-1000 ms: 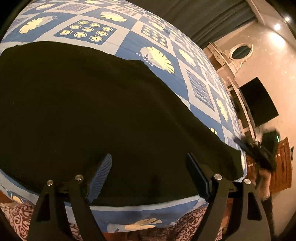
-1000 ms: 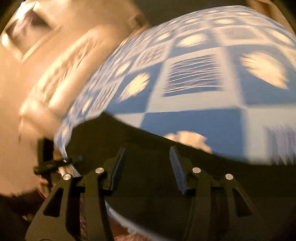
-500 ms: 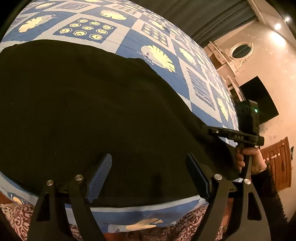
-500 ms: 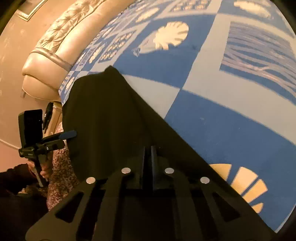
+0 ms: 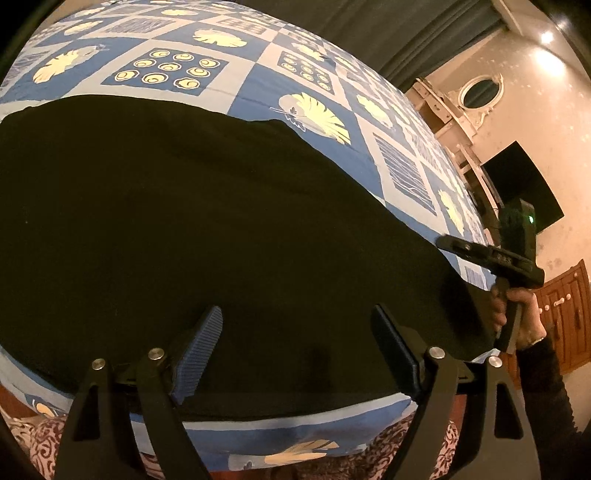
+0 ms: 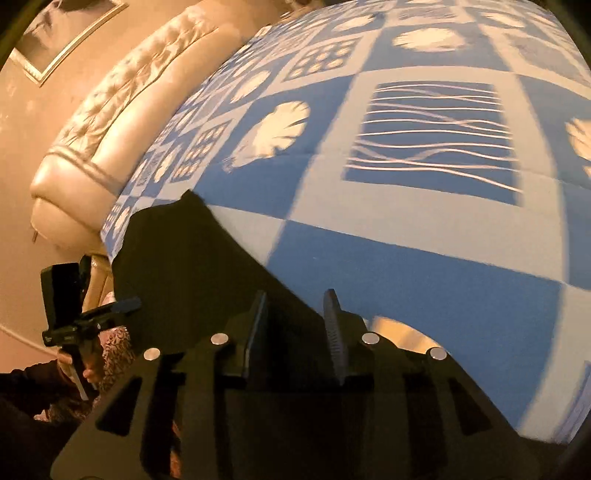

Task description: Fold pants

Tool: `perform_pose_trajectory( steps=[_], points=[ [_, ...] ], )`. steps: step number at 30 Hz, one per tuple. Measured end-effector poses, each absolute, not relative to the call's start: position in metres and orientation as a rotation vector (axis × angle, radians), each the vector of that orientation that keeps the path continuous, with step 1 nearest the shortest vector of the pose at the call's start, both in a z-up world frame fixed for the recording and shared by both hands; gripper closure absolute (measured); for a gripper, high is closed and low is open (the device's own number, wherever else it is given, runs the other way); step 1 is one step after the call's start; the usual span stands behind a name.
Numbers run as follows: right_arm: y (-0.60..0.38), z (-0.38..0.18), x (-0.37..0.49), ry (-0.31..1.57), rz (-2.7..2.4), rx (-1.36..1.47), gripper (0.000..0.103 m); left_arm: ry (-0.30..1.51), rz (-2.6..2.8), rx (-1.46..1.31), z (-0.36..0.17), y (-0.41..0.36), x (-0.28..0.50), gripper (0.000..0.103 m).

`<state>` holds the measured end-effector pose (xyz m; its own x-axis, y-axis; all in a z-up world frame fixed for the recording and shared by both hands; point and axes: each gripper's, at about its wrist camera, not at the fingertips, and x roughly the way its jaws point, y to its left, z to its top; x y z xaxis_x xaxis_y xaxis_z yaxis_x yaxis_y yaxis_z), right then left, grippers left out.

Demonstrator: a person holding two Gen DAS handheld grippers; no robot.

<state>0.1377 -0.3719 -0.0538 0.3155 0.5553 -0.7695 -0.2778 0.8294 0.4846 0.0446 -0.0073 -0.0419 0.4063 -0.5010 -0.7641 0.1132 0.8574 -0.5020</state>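
A: Item one, the pants (image 5: pixel 192 229)?

B: Black, spread flat across the near part of the bedspread (image 5: pixel 258 81), one long dark panel running left to right along the bed's near edge. In the right wrist view the same pants (image 6: pixel 184 266) end in a raised corner against the blue-and-white squares.

A: Item two, left gripper (image 5: pixel 295 347)?

B: Fingers wide apart, nothing between them, hanging over the near edge of the pants. Blue ribbed pads (image 5: pixel 199 347) face inward. Seen from the other camera, the left gripper (image 6: pixel 122 306) sits off the bed's corner, held by the left hand (image 6: pixel 88 369).

A: Item three, right gripper (image 6: pixel 295 325)?

B: Fingers parted by a narrow gap, set over the edge of the dark cloth where it meets the bedspread (image 6: pixel 406 258). Whether any fabric lies between them I cannot tell (the cloth and fingers are both black there). From the left camera the right gripper (image 5: pixel 448 243) points toward the far right end of the pants, gripped by the right hand (image 5: pixel 524 314).

A: Surroundings?

B: Cream tufted headboard (image 6: pixel 118 110), framed picture (image 6: pixel 62 33) above it; oval mirror (image 5: pixel 482 90), dark screen (image 5: pixel 524 184), wooden door (image 5: pixel 561 314), grey curtain (image 5: pixel 388 29).
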Motion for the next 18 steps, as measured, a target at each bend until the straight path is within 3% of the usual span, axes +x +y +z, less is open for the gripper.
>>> perform_pose_trajectory(
  steps=[5, 7, 11, 18],
  points=[
    [-0.412, -0.059, 0.113, 1.136, 0.441, 0.241, 0.071, 1.085, -0.392, -0.396, -0.042, -0.009, 0.045, 0.018],
    [-0.452, -0.05, 0.094, 1.053, 0.373, 0.372, 0.071, 1.084, -0.39, -0.385, -0.041, -0.011, 0.044, 0.018],
    [-0.542, -0.029, 0.04, 0.879, 0.108, 0.584, 0.053, 1.082, -0.389, -0.383, -0.042, -0.011, 0.045, 0.018],
    [-0.654, -0.042, -0.094, 0.782, -0.317, 0.837, 0.053, 1.074, -0.366, -0.348, -0.042, -0.017, 0.044, 0.018]
  ],
)
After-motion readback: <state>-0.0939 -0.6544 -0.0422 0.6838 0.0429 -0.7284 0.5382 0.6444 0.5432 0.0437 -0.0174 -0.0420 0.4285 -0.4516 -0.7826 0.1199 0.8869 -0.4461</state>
